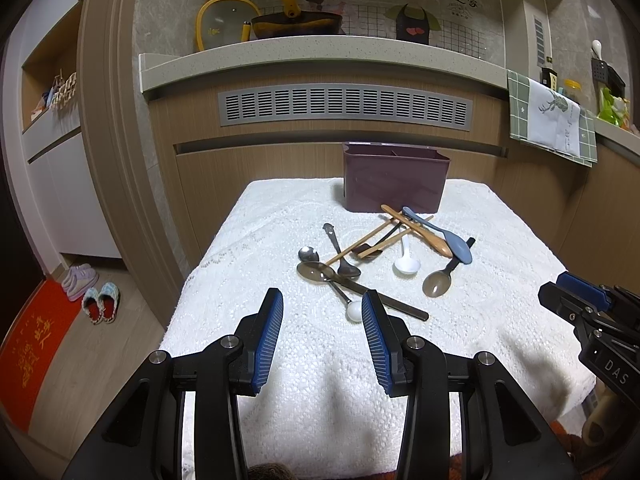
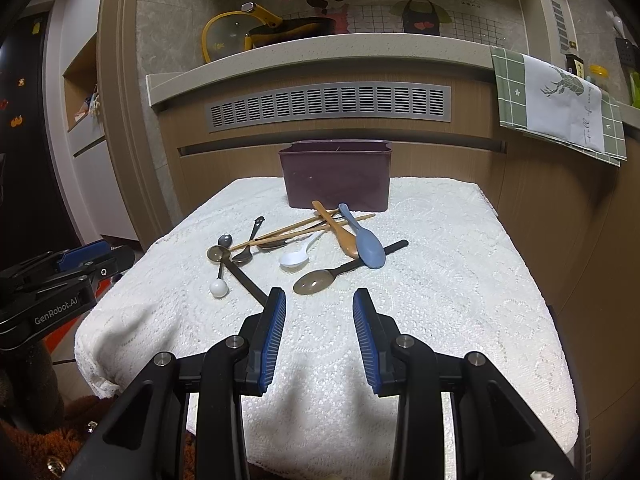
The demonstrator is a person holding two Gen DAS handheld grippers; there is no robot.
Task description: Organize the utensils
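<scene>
Just in front of the purple caddy [image 2: 335,176] on the lace-covered bench [image 2: 460,280] lies the whole jumble of utensils, so we judge the sorting has not begun: nothing visible stands up out of the caddy.

Both our tools hover over the bench's near end, well short of the pile. Left gripper [image 1: 322,304]: fingers spread wide, nothing between them. Right gripper [image 2: 319,300]: same, fingers apart and empty.

Pile, relative to the caddy:
- blue spoon [image 2: 366,242] and wooden spoon [image 2: 340,232] cross just in front of it, handles nearly at its wall
- chopsticks [image 2: 304,227] run leftward under them
- white spoon [image 2: 296,257] a bit nearer us
- dark translucent spoon [image 2: 316,280] nearest the right fingers, its black handle tucked under the blue spoon
- metal spoons [image 2: 240,248] and a white-ball-ended piece [image 2: 219,288] off to the caddy's front left

Next move, as we read it: pick one loose outer piece first. The dark translucent spoon is closest to the right side, but its handle is pinned, so pull carefully or take the blue spoon first. Flat handles on lace call for a low, angled pinch.
</scene>
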